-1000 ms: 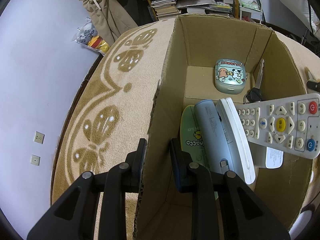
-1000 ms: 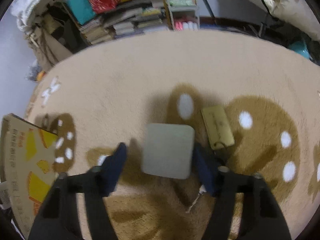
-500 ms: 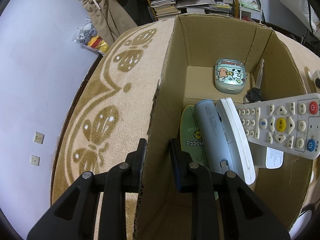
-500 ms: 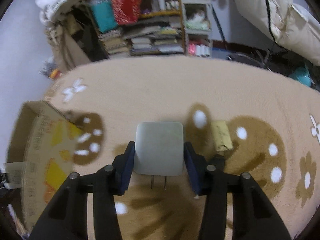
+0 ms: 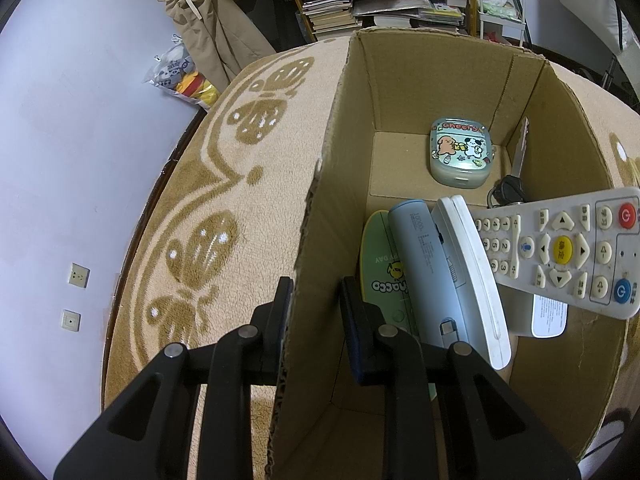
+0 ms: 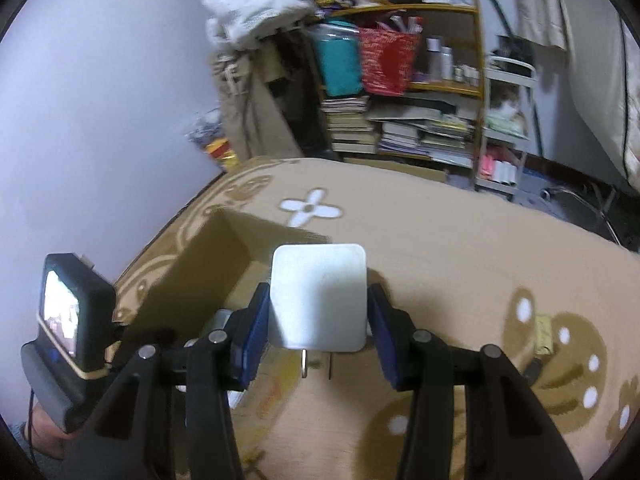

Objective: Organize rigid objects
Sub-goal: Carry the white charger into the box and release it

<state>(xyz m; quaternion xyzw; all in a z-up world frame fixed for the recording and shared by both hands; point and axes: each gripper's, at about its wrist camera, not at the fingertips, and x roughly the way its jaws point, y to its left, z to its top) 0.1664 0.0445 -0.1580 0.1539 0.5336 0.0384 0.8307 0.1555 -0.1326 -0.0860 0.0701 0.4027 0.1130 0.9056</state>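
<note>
While the left tongs [image 5: 312, 320] pinch the near wall of one cardboard box [image 5: 440, 76], the right tongs [image 6: 318, 334] clamp one white plug adapter [image 6: 318, 296] between blue pads, above the box. Box holds: one white remote [image 5: 560, 248], one grey power bank [image 5: 424, 264], one cartoon case [image 5: 460, 152], one key [image 5: 520, 152].

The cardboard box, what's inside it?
In the cardboard box lie a cartoon case, a key, a white remote, a grey power bank and a green card. Anything beneath them is hidden.
</note>
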